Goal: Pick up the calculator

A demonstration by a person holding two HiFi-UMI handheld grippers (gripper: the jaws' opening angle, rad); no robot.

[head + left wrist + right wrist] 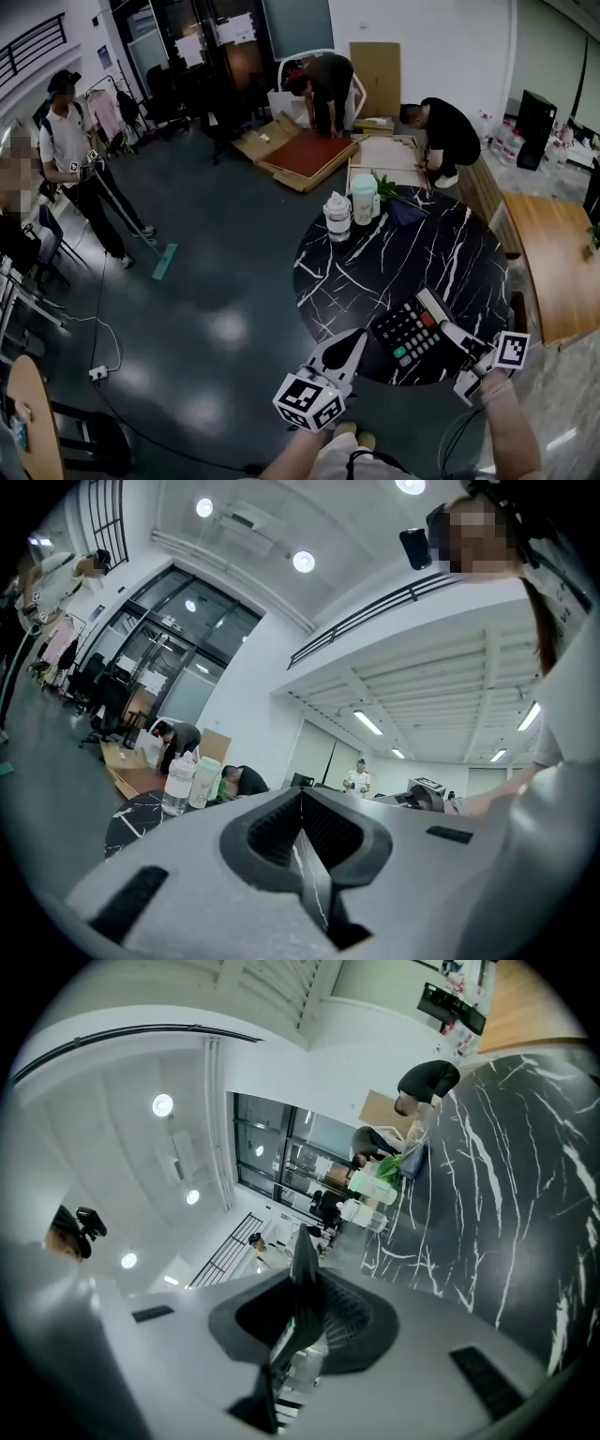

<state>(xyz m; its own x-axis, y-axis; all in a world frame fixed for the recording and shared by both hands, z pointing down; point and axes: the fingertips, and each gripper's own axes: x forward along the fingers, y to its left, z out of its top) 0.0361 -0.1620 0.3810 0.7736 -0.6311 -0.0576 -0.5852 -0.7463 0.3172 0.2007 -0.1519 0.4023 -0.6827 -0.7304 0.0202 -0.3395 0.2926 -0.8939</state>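
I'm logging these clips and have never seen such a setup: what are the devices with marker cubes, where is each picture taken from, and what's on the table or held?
No robot here: a person holds a two-jaw gripper in each hand; the marker cubes are part of them. The head view looks down from a camera on the person's head: left gripper at left, right gripper at right. The other two views come from a camera on each gripper, looking along its jaws. On the round black marble table stand a clear jar and a pale green cup. The right gripper is closed on the calculator, seen edge-on between its jaws in its own view. The left gripper's jaws are together, holding nothing.
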